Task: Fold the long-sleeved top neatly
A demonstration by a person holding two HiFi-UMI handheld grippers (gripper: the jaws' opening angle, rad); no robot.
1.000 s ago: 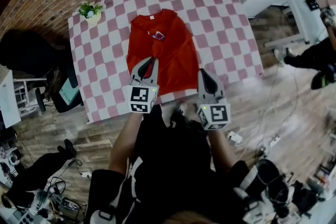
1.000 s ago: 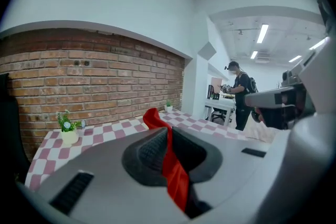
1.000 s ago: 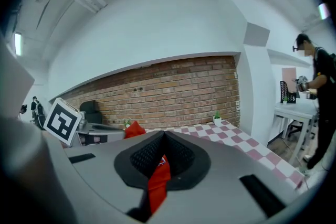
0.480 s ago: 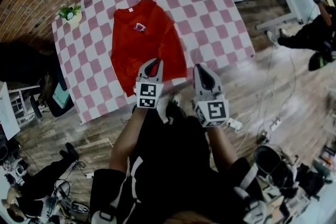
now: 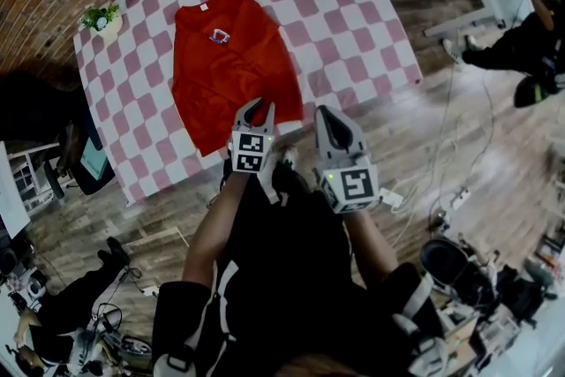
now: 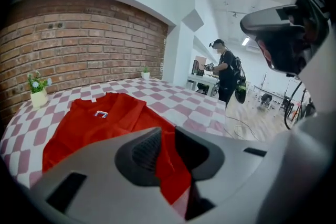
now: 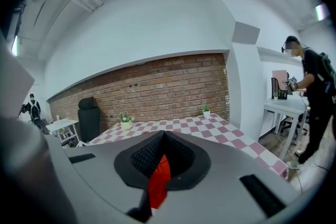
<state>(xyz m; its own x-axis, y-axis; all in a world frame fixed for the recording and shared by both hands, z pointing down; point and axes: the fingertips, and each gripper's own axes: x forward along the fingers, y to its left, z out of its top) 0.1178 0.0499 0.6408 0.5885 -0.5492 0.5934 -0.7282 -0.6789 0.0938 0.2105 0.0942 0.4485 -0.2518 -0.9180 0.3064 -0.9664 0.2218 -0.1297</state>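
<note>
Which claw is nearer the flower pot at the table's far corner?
Left. The left claw sits over the near hem of the red top, across it from the flower pot; the right claw is farther right, off the top, at the near edge of the table.

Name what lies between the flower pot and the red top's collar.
Only bare checkered tablecloth separates the flower pot from the red top's collar; the head view and left gripper view both show it.
</note>
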